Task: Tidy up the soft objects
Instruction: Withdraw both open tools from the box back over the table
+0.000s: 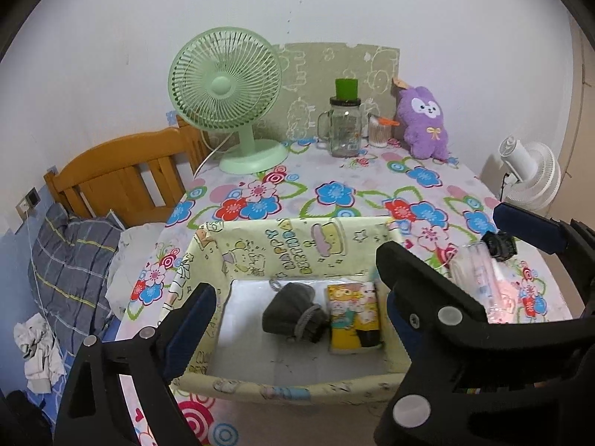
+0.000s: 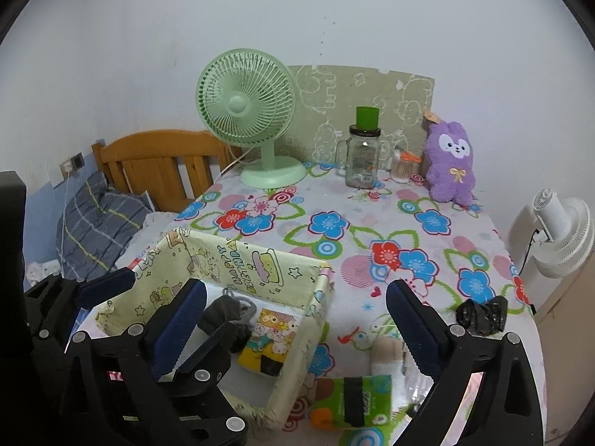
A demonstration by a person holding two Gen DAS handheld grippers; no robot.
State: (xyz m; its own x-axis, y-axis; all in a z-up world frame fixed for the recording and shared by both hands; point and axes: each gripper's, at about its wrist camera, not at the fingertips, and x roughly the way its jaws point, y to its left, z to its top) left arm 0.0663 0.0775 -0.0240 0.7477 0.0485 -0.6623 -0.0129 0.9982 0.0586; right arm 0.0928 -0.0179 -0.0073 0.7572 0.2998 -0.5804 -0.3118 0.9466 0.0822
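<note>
A yellow cartoon-print fabric box [image 1: 282, 249] [image 2: 238, 264] stands on the floral table. Inside lie a dark grey pouch [image 1: 293, 312] [image 2: 223, 314] and a yellow tissue pack [image 1: 353, 316] [image 2: 271, 342]. My left gripper [image 1: 293, 293] is open and empty over the box. My right gripper [image 2: 293, 319] is open and empty at the box's right side. A green tissue pack [image 2: 353, 401], a clear plastic packet [image 1: 479, 278] [image 2: 386, 364] and a crumpled black item [image 1: 500, 245] [image 2: 483, 314] lie on the table right of the box. A purple plush [image 1: 425, 122] [image 2: 452, 163] stands at the back.
A green fan [image 1: 227, 89] [image 2: 249, 111], a glass mug jar [image 1: 344, 126] [image 2: 362, 160] and a swab holder [image 1: 379, 130] [image 2: 403, 167] stand at the back. A white fan [image 1: 531, 174] [image 2: 565, 234] is off the right edge. A bed with a plaid pillow [image 1: 70, 256] lies left.
</note>
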